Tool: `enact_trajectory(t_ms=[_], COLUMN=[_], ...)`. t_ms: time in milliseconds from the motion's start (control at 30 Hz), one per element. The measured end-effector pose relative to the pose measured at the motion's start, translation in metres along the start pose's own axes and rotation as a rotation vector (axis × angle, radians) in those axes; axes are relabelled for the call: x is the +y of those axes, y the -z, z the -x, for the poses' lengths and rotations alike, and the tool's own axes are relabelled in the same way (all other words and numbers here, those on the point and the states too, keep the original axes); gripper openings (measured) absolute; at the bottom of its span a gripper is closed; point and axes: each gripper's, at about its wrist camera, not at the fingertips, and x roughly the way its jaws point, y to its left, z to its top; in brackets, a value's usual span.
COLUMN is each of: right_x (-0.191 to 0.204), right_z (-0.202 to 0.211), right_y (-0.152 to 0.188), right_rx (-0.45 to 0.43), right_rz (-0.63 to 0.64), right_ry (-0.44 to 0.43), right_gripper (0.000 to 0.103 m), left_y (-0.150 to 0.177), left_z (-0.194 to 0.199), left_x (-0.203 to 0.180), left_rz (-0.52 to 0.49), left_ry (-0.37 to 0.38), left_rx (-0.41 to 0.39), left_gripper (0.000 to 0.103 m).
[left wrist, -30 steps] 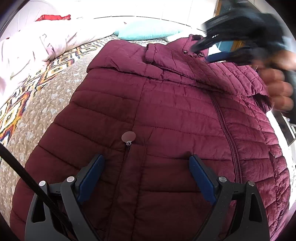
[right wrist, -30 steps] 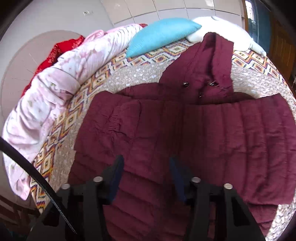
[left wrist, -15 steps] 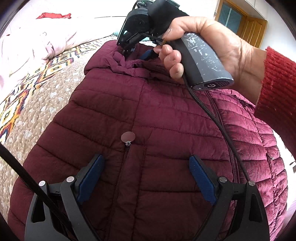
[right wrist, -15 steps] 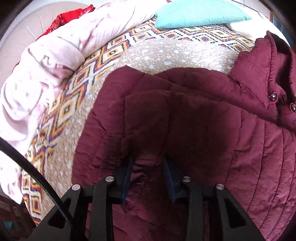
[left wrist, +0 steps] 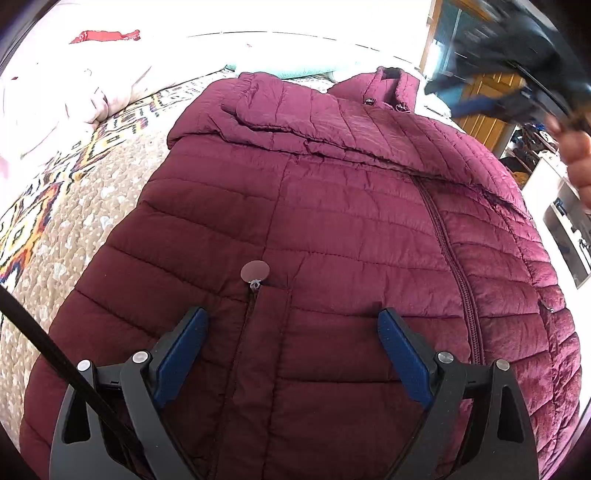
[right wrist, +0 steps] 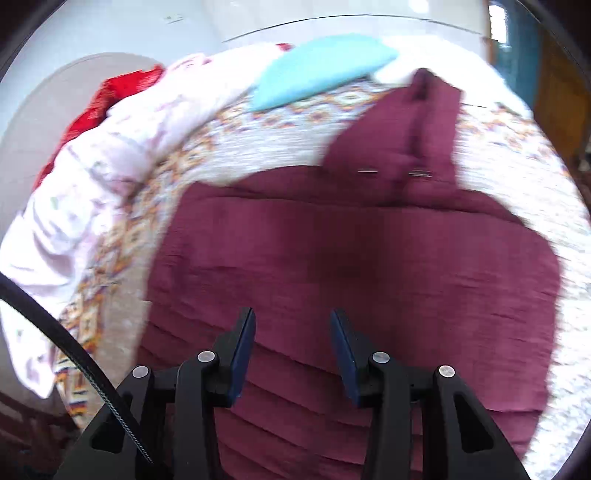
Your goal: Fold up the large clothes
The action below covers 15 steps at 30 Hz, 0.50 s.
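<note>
Jacket [left wrist: 332, 221] lies on patterned bedspread [left wrist: 92, 192], beside pink quilt [right wrist: 110, 166] and teal pillow [right wrist: 321, 62].

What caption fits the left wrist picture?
Open left gripper hovering over a maroon puffer jacket spread on a patterned bed.

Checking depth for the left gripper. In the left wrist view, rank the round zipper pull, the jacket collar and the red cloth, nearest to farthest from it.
1. Round zipper pull: just ahead of the open left gripper, slightly left of centre.
2. Jacket collar: far end of the maroon jacket, upper right.
3. Red cloth: beyond the jacket, top left.
</note>
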Motion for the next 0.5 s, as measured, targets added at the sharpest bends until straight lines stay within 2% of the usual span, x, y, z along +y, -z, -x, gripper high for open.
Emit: enact_trajectory(t_ms=[133, 233, 500], right_x=[-0.040, -0.048, -0.068], right_z=[0.023, 0.029, 0.027], right_y=[0.002, 0.018, 0.103], right_rx=[-0.023, -0.023, 0.039], right_rz=[-0.108, -0.114, -0.124], right_ry=[0.035, 0.033, 0.081], right_gripper=[0.046, 0.051, 0.051], left_y=[0.001, 0.000, 0.000], left_z=[0.000, 0.000, -0.001], left_x=[-0.001, -0.001, -0.001], left_rz=[-0.004, -0.005, -0.006], left_ry=[-0.006, -0.005, -0.007], left_rx=[0.001, 0.002, 0.003], left_gripper=[0.092, 0.092, 0.092])
